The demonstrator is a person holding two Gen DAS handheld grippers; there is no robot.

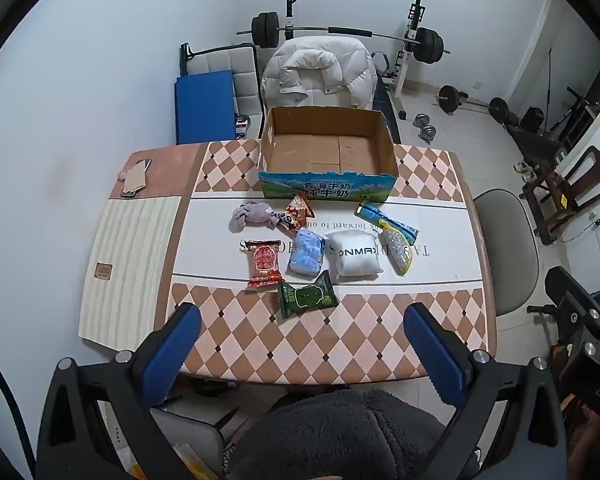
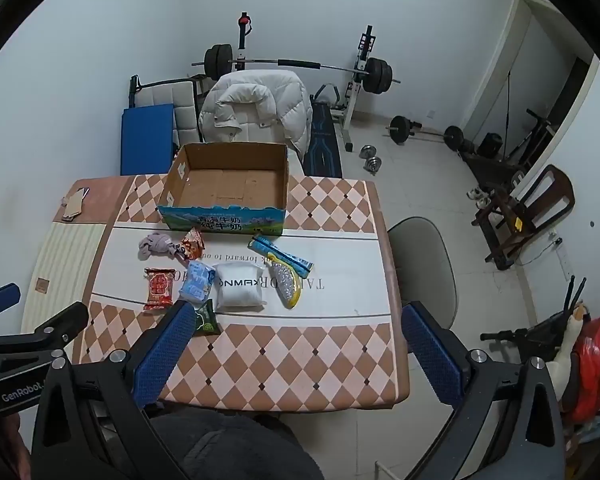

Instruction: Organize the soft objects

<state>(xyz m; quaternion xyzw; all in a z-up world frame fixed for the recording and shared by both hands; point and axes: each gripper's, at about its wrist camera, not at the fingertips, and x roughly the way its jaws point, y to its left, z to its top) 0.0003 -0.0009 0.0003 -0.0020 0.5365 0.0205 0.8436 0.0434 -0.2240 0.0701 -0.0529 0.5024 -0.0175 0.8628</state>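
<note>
Several soft items lie on the table in front of an open cardboard box (image 1: 327, 152) (image 2: 224, 188): a grey cloth (image 1: 252, 216), an orange snack bag (image 1: 299, 212), a red packet (image 1: 264, 263) (image 2: 159, 289), a light blue pack (image 1: 307, 254) (image 2: 197, 282), a white pillow pack (image 1: 353, 254) (image 2: 238, 286), a green packet (image 1: 306, 296) (image 2: 206, 319), a blue tube pack (image 1: 386, 221) and a silver-yellow pouch (image 1: 396, 251) (image 2: 286, 286). My left gripper (image 1: 302, 334) is open and empty above the near table edge. My right gripper (image 2: 296, 334) is open and empty, also held high.
The checkered table (image 1: 340, 340) has a phone and card (image 1: 136, 178) at its far left. A grey chair (image 1: 508, 248) stands to the right. A white jacket (image 1: 320, 74) hangs on a chair behind the box. Weights and a barbell rack stand at the back wall.
</note>
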